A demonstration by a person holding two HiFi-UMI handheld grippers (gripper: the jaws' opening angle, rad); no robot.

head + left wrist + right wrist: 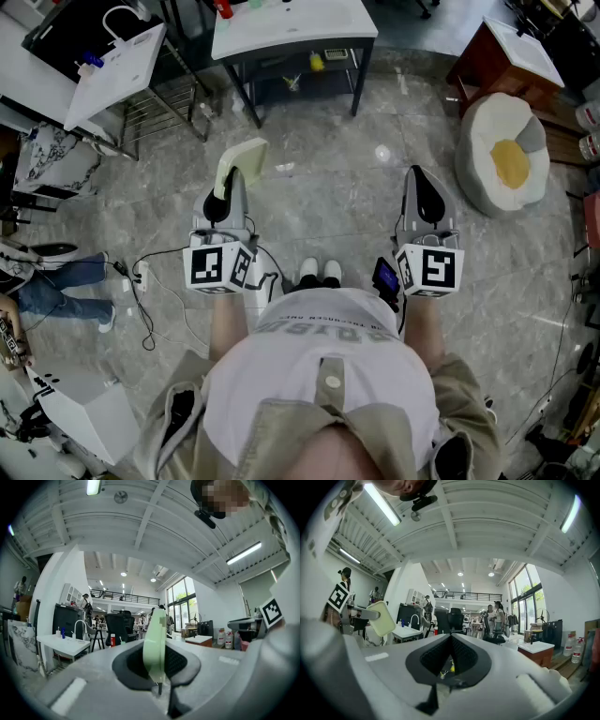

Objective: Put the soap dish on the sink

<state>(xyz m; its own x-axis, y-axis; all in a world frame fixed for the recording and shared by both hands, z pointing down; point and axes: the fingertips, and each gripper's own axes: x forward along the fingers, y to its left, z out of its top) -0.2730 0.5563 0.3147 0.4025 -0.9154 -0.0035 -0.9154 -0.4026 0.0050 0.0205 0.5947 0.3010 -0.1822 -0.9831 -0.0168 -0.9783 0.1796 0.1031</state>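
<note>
1. Closest to the person, the left tongs (228,187) are closed on the soap dish (240,161). They pinch it by its lower edge, and the dish stands up on its thin side.
2. The right tongs (417,178) are closed too, with nothing between them. They point level and are well apart from the left tongs.
3. So the soap dish is up in the air over the grey floor (337,187). It is not on the sink yet.
4. The dish is pale green. It looks like thin, hard plastic, so I think it is light and stiff and will not bend. It also looks smooth, so it could slip if the pinch is loose. The rim seems a good place to hold it.
5. The dish is seen from the side, so I can't tell if anything is in it.
6. Straight ahead and further off stands a white sink (291,28) on a dark frame (246,94). The part of its top that shows is bare, but a small red thing (223,8) sits near its far edge. A small yellow thing (317,62) lies on the shelf (281,86) under it.
7. I think the dish must be turned flat before it is set down there.
</note>
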